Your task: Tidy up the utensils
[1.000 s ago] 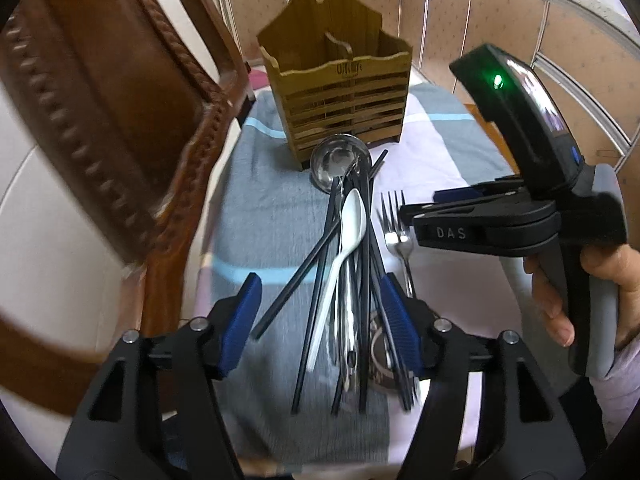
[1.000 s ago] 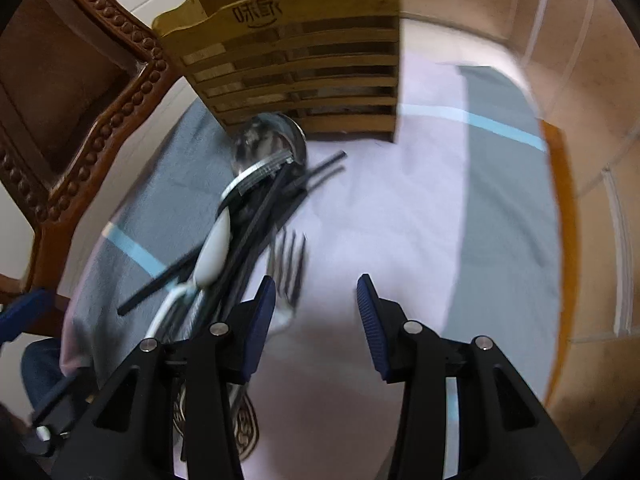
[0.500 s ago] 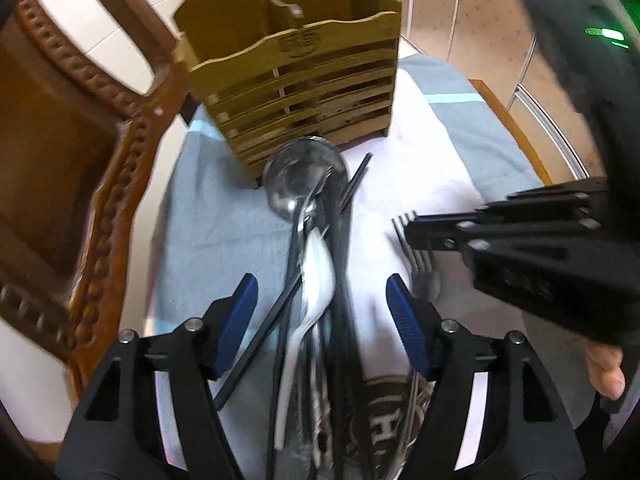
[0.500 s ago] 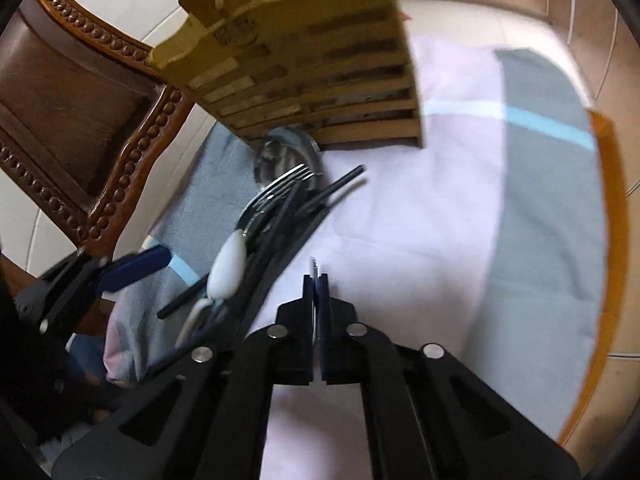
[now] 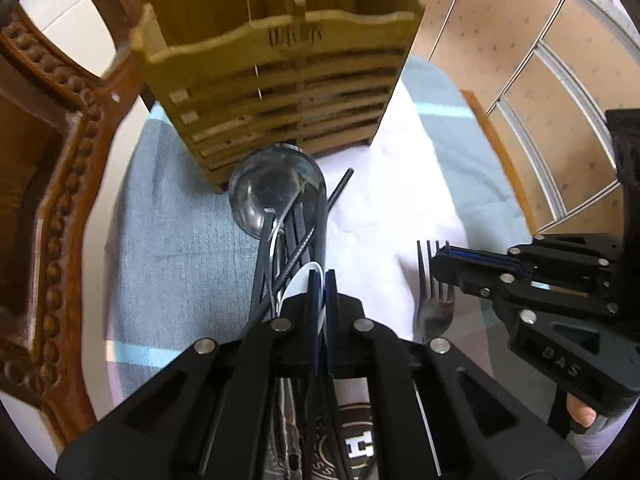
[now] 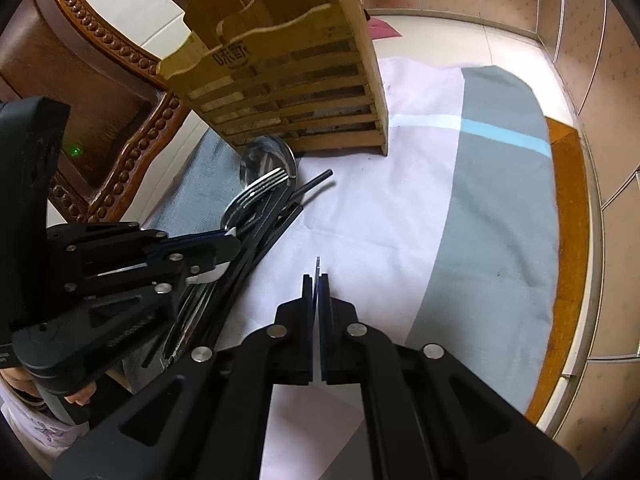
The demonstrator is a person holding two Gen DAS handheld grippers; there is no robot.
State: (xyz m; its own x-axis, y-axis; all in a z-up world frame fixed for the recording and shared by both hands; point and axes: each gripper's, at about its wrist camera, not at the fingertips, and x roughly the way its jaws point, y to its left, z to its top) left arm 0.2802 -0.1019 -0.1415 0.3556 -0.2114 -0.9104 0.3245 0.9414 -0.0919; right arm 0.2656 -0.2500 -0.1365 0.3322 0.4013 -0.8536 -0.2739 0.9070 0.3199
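Note:
A pile of utensils lies on the cloth: a steel ladle (image 5: pixel 276 196), black chopsticks (image 5: pixel 338 192), a white spoon (image 5: pixel 298 286) and a second fork (image 6: pixel 262 190). A slatted wooden holder (image 5: pixel 288 92) stands upright behind them; it also shows in the right wrist view (image 6: pixel 296 92). My left gripper (image 5: pixel 320 280) is shut on the white spoon in the pile. My right gripper (image 6: pixel 317 280) is shut on a steel fork (image 5: pixel 434 292), seen edge-on between its pads, to the right of the pile.
A carved wooden chair (image 5: pixel 48 184) stands close on the left of the cloth-covered table (image 6: pixel 500 208). The table's wooden edge (image 6: pixel 568 240) runs on the right. A tiled wall (image 5: pixel 520 40) lies behind.
Both grippers went from open to shut: the right closed on the fork first, then the left closed on the white spoon. The left gripper moved forward toward the holder.

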